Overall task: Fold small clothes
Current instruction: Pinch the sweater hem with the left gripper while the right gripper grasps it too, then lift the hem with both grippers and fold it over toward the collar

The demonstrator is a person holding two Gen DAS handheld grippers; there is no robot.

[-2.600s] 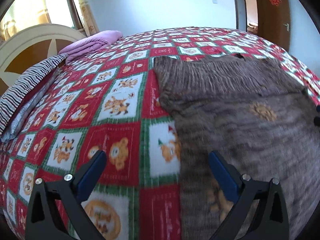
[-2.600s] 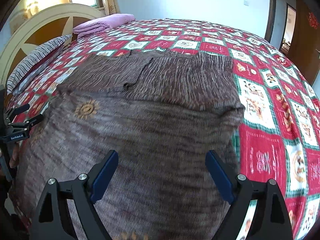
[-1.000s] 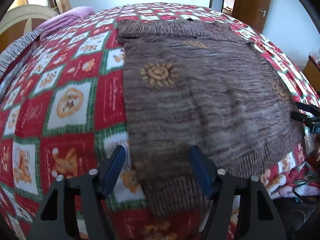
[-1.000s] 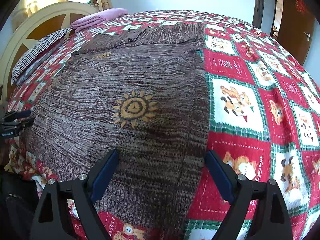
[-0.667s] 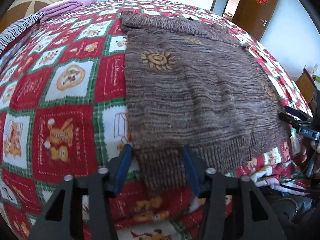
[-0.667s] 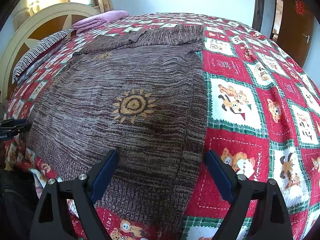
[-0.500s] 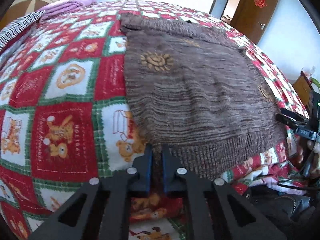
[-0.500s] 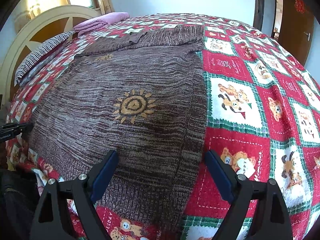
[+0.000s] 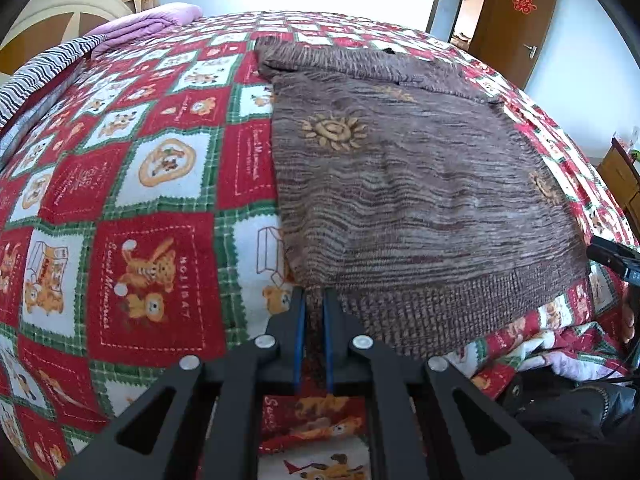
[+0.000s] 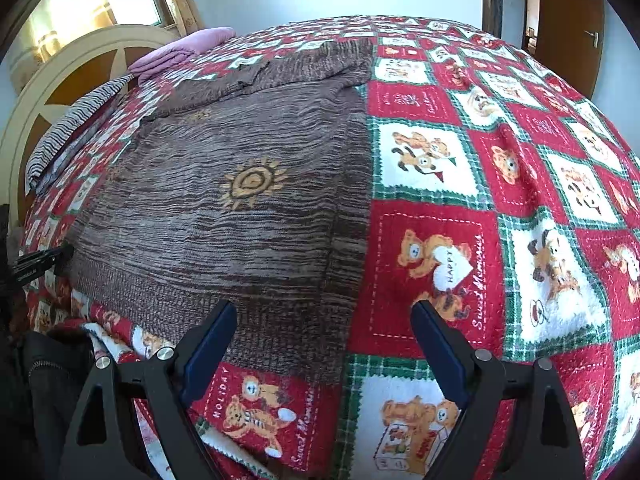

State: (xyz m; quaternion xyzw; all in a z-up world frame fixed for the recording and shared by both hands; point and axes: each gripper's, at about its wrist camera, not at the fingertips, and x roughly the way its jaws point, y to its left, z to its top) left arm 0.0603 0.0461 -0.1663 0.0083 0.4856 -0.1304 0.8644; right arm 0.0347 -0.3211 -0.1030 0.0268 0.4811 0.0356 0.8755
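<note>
Brown knit, streaked light and dark, is what you have before you: the sweater (image 9: 420, 200) lies flat on the red, green and white patchwork quilt (image 9: 152, 200) that covers the bed, its ribbed hem at the near edge of the quilt and its sleeves folded across the far end; a yellow sun motif (image 9: 334, 132) sits on its chest, left of the sweater's middle in your left camera, and a second sun motif (image 10: 252, 182) shows near the sweater's middle in your right camera.

Your left gripper (image 9: 314, 308) has its blue pads pinched nearly together on the sweater's near left hem corner; a narrow strip of the knit runs down between them.

Your right gripper (image 10: 324, 328) stands wide open and holds nothing; its left pad is over the ribbed hem near the sweater's right corner, its right pad is over bare quilt just beyond the sweater's right edge; whether either pad touches the fabric you cannot tell.

Beyond the sweater's far left, a folded purple blanket (image 9: 152, 24) lies at the quilt's far corner, beside a striped pillow (image 9: 44, 68) and the cream and brown headboard (image 10: 80, 80); beyond the sweater's far right stands a brown wooden door (image 9: 516, 20).
</note>
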